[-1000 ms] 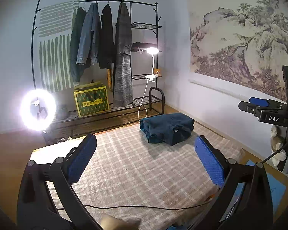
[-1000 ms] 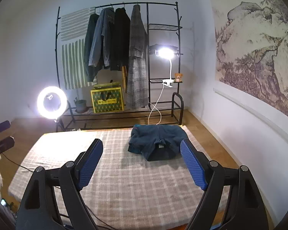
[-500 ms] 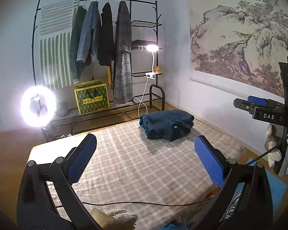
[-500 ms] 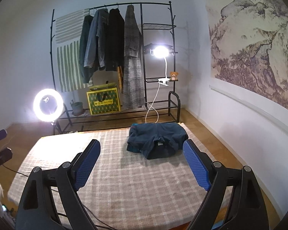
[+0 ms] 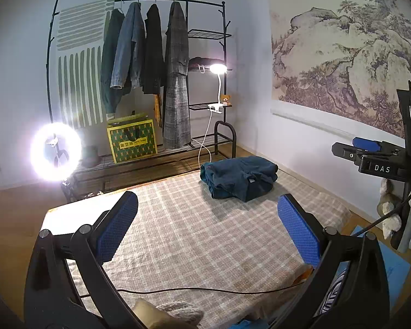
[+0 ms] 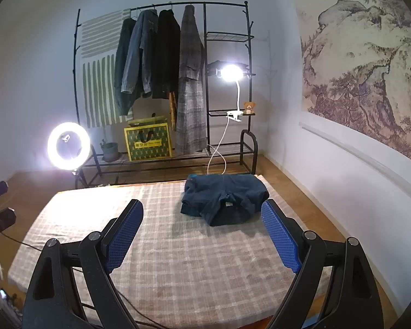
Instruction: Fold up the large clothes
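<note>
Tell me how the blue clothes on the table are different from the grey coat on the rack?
The blue clothes lie folded in a low bundle on the checked table; the grey coat hangs full length from the rack. The blue clothes are dark teal and plain; the grey coat is checked. The blue clothes sit alone; the grey coat hangs beside other jackets. Both are cloth garments.

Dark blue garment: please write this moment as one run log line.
dark blue garment: folded, on checked cloth | left gripper: open, empty | right gripper: open, empty

Each black-framed handheld left gripper (image 5: 207, 224) and right gripper (image 6: 202, 227) carries 2 blue diamond-textured pads (image 6: 124, 237), with round silver pivot screws (image 6: 95, 236).
</note>
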Tool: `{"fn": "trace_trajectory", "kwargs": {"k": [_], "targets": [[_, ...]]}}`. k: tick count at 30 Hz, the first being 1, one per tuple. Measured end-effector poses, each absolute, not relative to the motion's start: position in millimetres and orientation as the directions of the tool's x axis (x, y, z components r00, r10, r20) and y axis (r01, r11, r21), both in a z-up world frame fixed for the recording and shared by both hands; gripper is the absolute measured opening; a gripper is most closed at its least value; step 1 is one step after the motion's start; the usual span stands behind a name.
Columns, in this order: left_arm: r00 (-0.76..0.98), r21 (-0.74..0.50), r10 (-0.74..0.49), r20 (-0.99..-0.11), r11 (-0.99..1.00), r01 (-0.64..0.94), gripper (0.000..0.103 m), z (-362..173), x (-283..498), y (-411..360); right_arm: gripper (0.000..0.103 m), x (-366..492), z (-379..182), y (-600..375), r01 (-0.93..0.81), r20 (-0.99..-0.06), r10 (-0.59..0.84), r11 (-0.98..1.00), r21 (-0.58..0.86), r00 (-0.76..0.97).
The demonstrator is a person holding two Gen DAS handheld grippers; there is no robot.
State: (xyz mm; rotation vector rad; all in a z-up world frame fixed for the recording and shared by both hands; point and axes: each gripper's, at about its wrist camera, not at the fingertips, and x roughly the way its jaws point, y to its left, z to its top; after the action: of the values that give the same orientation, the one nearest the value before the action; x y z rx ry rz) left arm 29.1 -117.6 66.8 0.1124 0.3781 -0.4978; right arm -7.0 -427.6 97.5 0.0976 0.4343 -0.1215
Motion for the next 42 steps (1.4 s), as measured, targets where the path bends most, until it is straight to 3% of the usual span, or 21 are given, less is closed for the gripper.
{"fn": "trace_trajectory", "kwargs": {"k": [42], "targets": [[0.829,0.036,-0.423,-0.365,0.884,0.467,0.103,69.1,34.1,-111.3,0.088,3.8,86.8,-432.9,0.106,-0.453,-0.060,0.991,0.076,0.889]]}}
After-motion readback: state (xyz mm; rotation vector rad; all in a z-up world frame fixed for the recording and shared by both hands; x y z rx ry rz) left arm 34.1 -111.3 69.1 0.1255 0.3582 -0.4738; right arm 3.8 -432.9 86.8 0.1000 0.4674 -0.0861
